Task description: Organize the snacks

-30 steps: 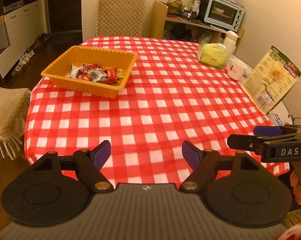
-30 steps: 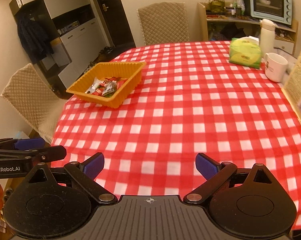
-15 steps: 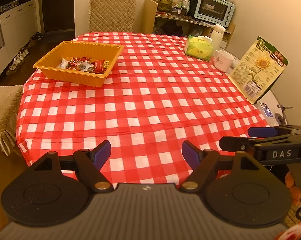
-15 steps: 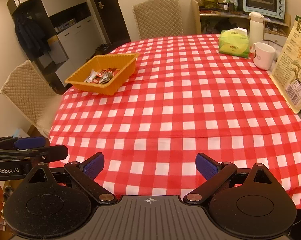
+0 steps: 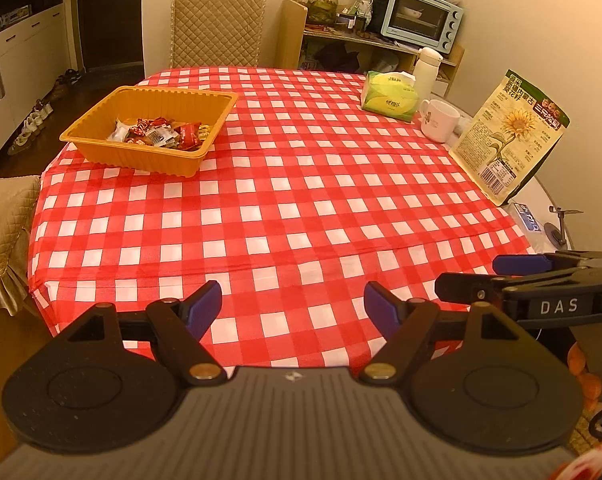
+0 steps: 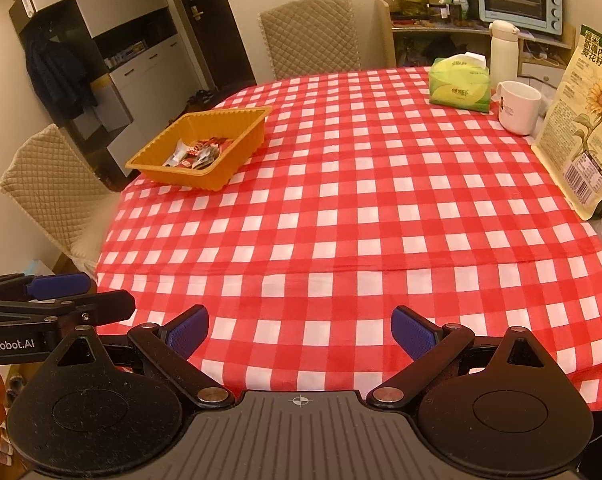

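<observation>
An orange tray (image 5: 101,114) (image 6: 245,148) sits at the far left of the red checked table and holds several wrapped snacks (image 5: 161,134) (image 6: 197,154). My left gripper (image 5: 293,300) hangs open over the near table edge, nothing between its blue pads. My right gripper (image 6: 300,330) is also open and empty, beside it at the near edge. Each gripper shows from the side in the other's view: the right gripper (image 5: 501,274) at the right, the left gripper (image 6: 81,296) at the left. Both are far from the tray.
Along the right edge stand a sunflower-seed bag (image 5: 509,136) (image 6: 581,128), a white mug (image 5: 439,120) (image 6: 517,106), a green tissue pack (image 5: 389,96) (image 6: 459,84) and a white flask (image 5: 425,68). Quilted chairs (image 5: 217,32) (image 6: 49,172) stand behind and left. A toaster oven (image 5: 421,16) is on a shelf.
Both grippers have drawn back from the table, so more of its near edge and right side shows. Their jaws have kept the same width.
</observation>
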A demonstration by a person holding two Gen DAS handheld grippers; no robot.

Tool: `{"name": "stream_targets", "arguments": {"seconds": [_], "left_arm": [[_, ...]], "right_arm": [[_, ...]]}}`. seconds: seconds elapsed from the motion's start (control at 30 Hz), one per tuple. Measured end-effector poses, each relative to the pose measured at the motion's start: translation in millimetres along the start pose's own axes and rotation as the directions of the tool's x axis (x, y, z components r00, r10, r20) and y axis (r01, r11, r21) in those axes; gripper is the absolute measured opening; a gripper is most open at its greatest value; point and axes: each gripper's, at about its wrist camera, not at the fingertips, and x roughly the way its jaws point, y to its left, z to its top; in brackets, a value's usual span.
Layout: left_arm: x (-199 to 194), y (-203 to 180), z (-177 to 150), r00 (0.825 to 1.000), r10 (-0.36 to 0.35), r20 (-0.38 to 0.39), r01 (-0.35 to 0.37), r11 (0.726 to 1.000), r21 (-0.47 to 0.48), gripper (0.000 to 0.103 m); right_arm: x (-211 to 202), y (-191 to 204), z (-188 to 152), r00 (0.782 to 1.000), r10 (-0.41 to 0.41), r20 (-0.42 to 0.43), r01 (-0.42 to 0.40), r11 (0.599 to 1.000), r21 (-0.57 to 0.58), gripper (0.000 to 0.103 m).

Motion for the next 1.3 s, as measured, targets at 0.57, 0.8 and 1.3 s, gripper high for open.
{"name": "stream_targets", "arguments": {"seconds": [0.57,0.8,1.3], "left_arm": [[4,1,3,1.0,0.0,-0.003,0.0,1.0,-0.002,0.077],[4,1,3,1.0,0.0,-0.004,0.0,1.0,-0.002,0.077],[10,5,2,1.0,0.009,-0.007,-0.009,1.0,-0.014,0.077]], "right_arm": [[7,2,3,1.0,0.005,-0.007,-0.005,1.0,-0.002,0.097],[8,3,4,1.0,0.004,-0.011,-0.004,1.0,0.0,0.097],[12,8,4,1.0,0.008,-0.014,-0.008,1.0,-0.003,0.097]]}}
